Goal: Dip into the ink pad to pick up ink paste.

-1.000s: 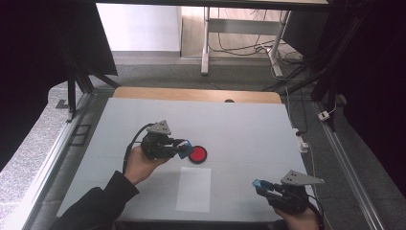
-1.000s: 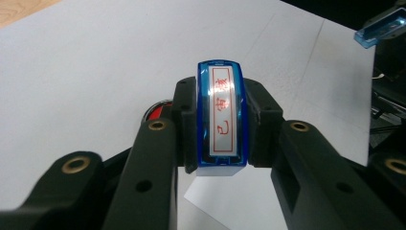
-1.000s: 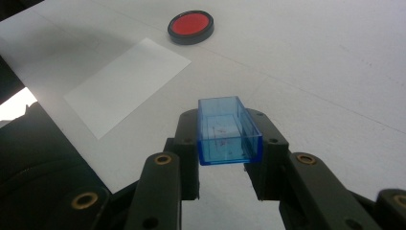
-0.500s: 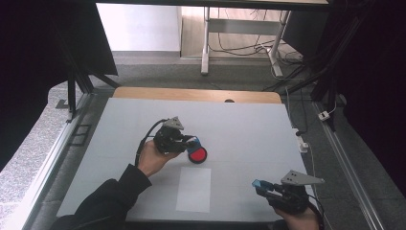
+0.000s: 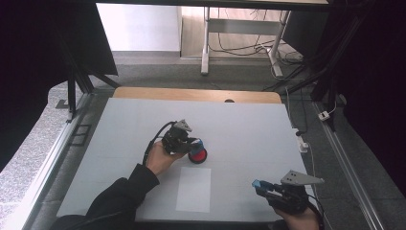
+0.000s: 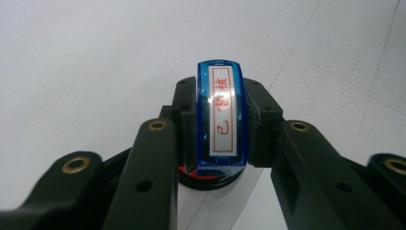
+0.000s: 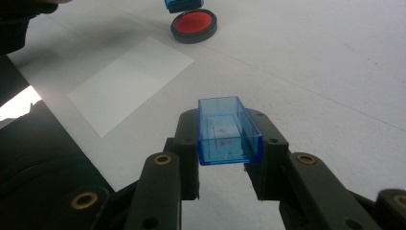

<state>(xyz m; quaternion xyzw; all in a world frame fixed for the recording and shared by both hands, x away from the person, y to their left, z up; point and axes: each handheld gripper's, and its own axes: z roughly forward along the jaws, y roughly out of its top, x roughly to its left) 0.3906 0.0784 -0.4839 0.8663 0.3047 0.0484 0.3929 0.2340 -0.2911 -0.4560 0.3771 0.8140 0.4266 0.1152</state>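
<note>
Stamp cap is off: right claw (image 7: 222, 165) clamped on the clear blue cap (image 7: 227, 130), parked at the near desk (image 5: 249, 124) edge. Left claw (image 6: 222, 143) clamped on the blue stamp (image 6: 222, 117), over the red ink pad (image 5: 198, 155), probably touching it. Blank paper sheet (image 5: 193, 189) not yet stamped.

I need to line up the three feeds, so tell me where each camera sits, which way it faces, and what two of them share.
High view: fixed above the near table edge, looking forward and down on the table; left gripper, right gripper, forearms show.
Left gripper view: rides that gripper, looks along its jaws at the blue stamp over the ink pad.
Right gripper view: rides that gripper, looks past the blue cap to the paper sheet.
Shared: the ink pad appears in all three views.
</note>
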